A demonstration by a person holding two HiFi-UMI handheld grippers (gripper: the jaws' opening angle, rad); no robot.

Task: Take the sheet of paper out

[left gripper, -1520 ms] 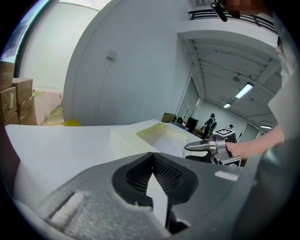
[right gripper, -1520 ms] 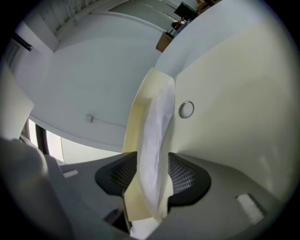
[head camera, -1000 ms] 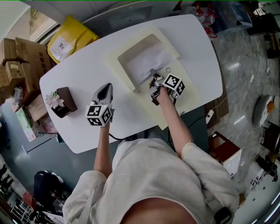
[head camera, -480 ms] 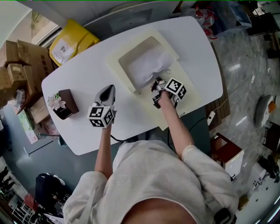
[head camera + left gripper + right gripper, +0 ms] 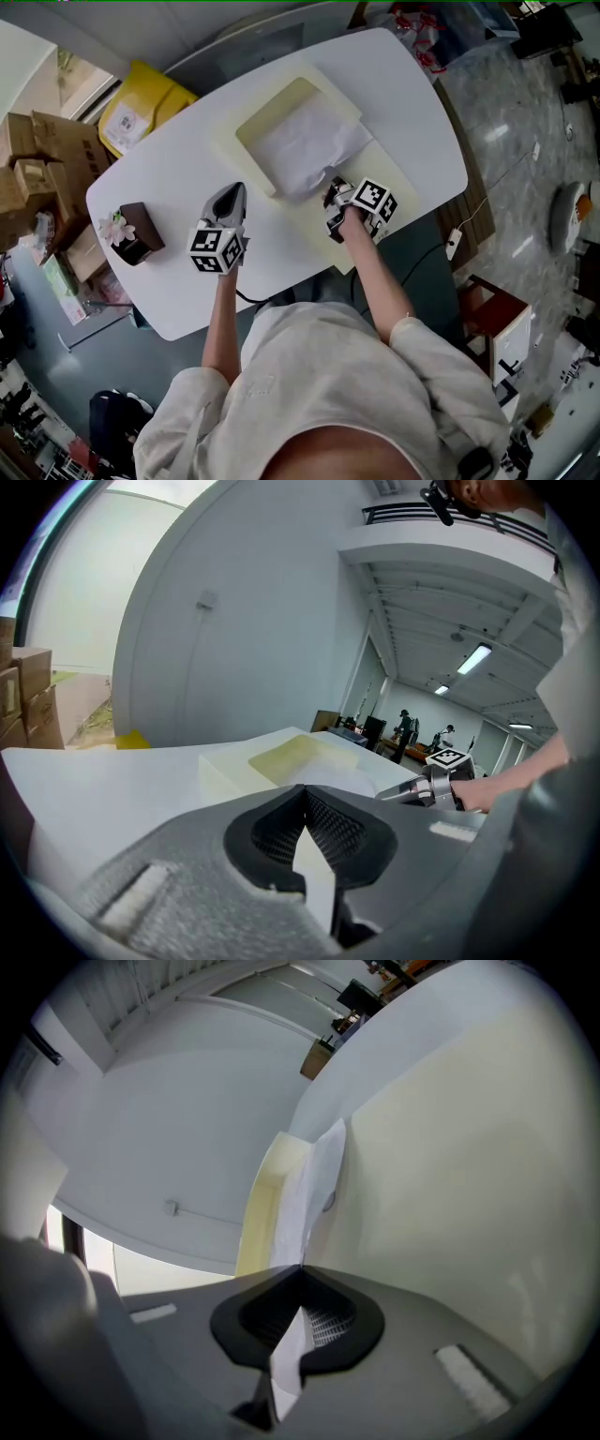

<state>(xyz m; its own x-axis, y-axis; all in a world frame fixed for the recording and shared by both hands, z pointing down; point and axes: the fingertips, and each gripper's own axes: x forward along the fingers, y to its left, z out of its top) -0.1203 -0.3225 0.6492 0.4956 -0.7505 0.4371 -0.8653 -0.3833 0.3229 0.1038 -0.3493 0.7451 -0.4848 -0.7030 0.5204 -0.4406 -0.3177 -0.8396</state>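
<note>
A white sheet of paper (image 5: 305, 145) lies crumpled in the recess of a cream tray (image 5: 267, 108) on the white table. My right gripper (image 5: 330, 186) is at the tray's near rim, shut on the sheet's near corner. In the right gripper view the sheet (image 5: 314, 1194) runs from the tray (image 5: 267, 1204) into my shut right gripper (image 5: 300, 1269). My left gripper (image 5: 230, 189) hovers over bare table left of the tray, shut and holding nothing. The left gripper view shows my left gripper (image 5: 302, 789) pointing at the tray (image 5: 291, 757), with the right gripper (image 5: 417, 789) beside it.
A small brown box with a flower (image 5: 136, 230) stands near the table's left end. A yellow package (image 5: 141, 94) and cardboard boxes (image 5: 28, 141) sit on the floor beyond the table (image 5: 412, 94). A flat cream board (image 5: 398, 202) lies under my right hand.
My right gripper has drawn back toward the person with the sheet's corner, pulling the paper up over the tray's near rim. My left gripper has shifted slightly.
</note>
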